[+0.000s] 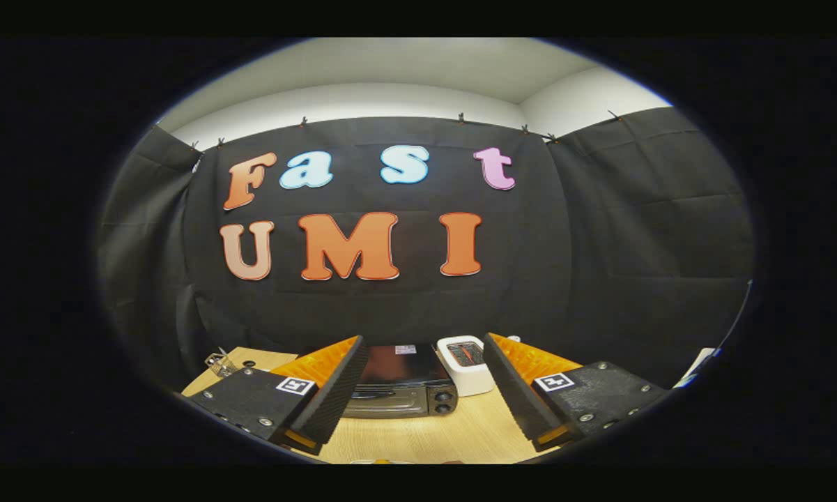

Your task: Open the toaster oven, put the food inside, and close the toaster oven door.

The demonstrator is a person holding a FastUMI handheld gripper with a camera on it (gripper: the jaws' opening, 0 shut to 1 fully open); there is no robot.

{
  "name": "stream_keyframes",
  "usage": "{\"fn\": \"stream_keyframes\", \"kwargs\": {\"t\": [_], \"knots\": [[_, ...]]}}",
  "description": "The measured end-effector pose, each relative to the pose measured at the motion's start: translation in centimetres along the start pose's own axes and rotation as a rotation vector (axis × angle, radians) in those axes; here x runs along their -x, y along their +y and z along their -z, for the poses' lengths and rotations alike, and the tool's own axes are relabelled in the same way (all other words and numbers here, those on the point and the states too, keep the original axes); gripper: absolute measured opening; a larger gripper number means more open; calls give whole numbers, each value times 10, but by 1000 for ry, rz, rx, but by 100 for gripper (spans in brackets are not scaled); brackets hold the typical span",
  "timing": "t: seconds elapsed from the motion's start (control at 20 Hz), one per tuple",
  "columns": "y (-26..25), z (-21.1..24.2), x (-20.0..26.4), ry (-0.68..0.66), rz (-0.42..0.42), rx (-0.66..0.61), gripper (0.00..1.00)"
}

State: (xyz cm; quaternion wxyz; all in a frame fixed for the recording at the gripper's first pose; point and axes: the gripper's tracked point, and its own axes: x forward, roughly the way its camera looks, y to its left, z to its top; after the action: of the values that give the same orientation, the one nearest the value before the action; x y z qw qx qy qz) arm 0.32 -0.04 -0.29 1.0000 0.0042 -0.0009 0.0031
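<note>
Here we go, the gripper [425,390] hangs above the wooden surface [474,436] with its two fingers [331,390] spread wide apart, nothing between the pads, nothing touched. Each finger shows a dark ribbed pad on the inside, orange on the back, and a black block behind it carrying a small square marker. Right in the gap between them, beyond the tips, sits the oven [398,390]: dark glossy top, door shut, handle bar across the front, two knobs stacked at its right end. It stands well clear of the fingers, square on to them. Just beside it on the right, partly behind the right finger, a white toaster [465,362] with a dark slot in its top stands upright, close to the oven's side; whether the two touch I can't tell. Off to the left, past the left finger near the surface's far corner, a small shiny metal clip-like thing [217,362], too small to name. At the very near edge of the surface, a sliver of something orange [382,461], mostly cut off, could be the food, can't say.
</note>
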Motion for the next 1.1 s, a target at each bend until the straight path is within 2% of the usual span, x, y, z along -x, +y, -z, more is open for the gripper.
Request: {"fn": "stream_keyframes", "kwargs": {"t": [0.65, 0.9, 1.1], "knots": [[42, 39, -33, 84, -76, 9, 99], [63, 77, -61, 159, -98, 3, 99], [84, 118, -82, 246, -124, 44, 99]]}}
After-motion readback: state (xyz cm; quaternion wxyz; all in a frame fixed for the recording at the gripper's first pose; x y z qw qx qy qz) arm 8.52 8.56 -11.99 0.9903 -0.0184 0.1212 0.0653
